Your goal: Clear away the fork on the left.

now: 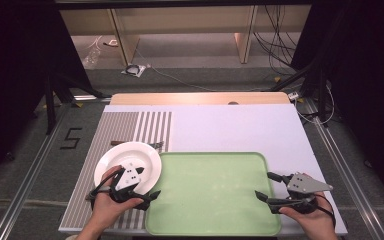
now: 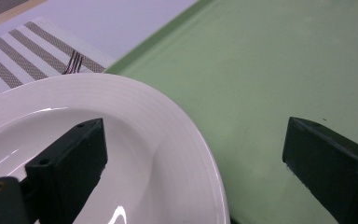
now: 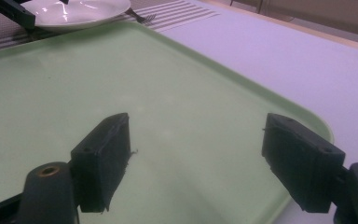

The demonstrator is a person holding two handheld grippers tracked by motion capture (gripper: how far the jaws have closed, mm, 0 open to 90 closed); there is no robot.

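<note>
A white plate (image 1: 122, 160) rests on the striped placemat (image 1: 107, 132), its right rim beside the left edge of the green tray (image 1: 215, 200). My left gripper (image 1: 147, 182) hovers at the plate's near right rim. In the left gripper view it (image 2: 193, 135) is open wide, one jaw over the plate (image 2: 135, 121) and the other over the tray (image 2: 270, 60). My right gripper (image 1: 263, 185) stands open over the tray's right part. The right gripper view shows nothing between its jaws (image 3: 196, 121) but tray (image 3: 51, 79).
A fork (image 1: 137, 144) lies on the placemat just behind the plate, its tines (image 2: 74, 62) pointing toward the tray. The white table top (image 1: 230, 127) stretches beyond the tray. Past the far table edge are a floor with cables and wooden shelf legs.
</note>
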